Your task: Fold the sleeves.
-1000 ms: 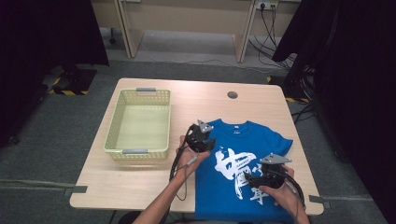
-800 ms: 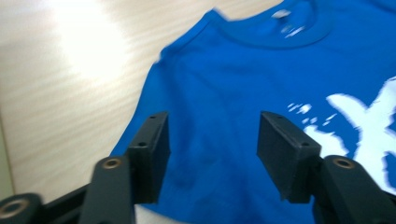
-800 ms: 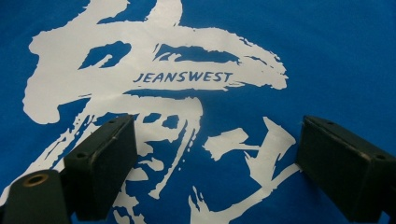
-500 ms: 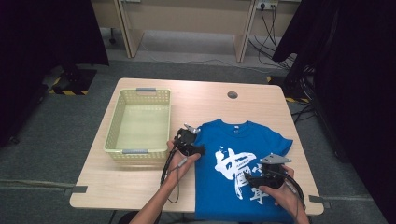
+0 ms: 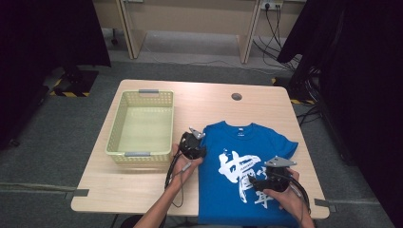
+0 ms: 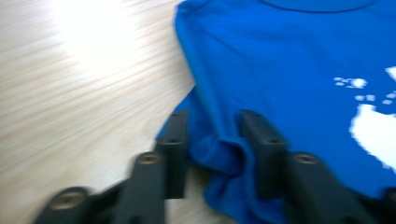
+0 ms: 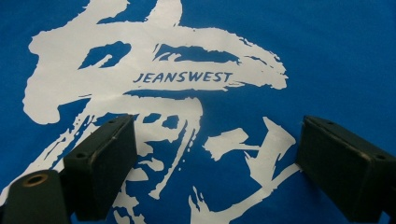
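A blue T-shirt (image 5: pixel 247 142) with a white brush-style print (image 7: pixel 154 70) lies flat on the right half of the wooden table (image 5: pixel 119 190). My left gripper (image 5: pixel 199 148) is at the shirt's left sleeve edge. In the left gripper view its jaws (image 6: pixel 212 135) have a bunched fold of the blue sleeve (image 6: pixel 219 151) pinched between them. My right gripper (image 5: pixel 259 183) hovers low over the print near the hem. In the right gripper view it (image 7: pixel 217 140) stands wide open, with only flat printed fabric between the pads.
A pale green plastic basket (image 5: pixel 116 142) stands empty on the table's left half, just left of my left gripper. A round cable hole (image 5: pixel 236 96) sits near the far edge. Bare wood lies in front of the basket.
My left gripper moved left and toward the person, from the collar area to the shirt's left sleeve edge. The right gripper held its place.
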